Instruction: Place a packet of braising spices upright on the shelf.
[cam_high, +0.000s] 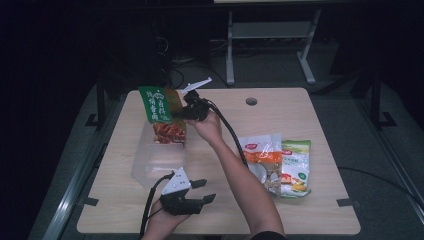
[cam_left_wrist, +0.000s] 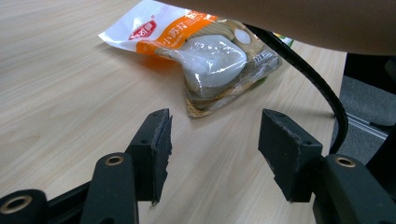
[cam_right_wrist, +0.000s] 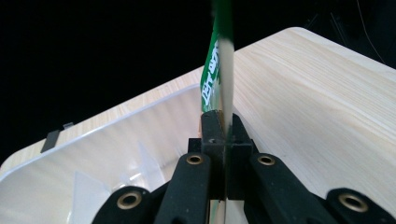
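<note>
Fingers of the right gripper (cam_right_wrist: 223, 126) pinch a green snack bag (cam_high: 161, 114) seemingly above the clear bin's (cam_high: 150, 167) rim; left gripper (cam_left_wrist: 212, 154) gapes empty.

wooden table (cam_high: 300, 210): clear bin (cam_high: 150, 167), two packets (cam_high: 276, 162)

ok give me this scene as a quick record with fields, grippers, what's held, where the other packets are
right gripper: shut on the edge of the green snack packet
green snack packet: hangs upright over the clear plastic bin, lower end inside it
left gripper: open, nothing between the jaws, near the table's front edge
orange-and-white packet: flat on the wooden table, right of the forearm
green-and-yellow packet: flat, partly under the orange-and-white one
</note>
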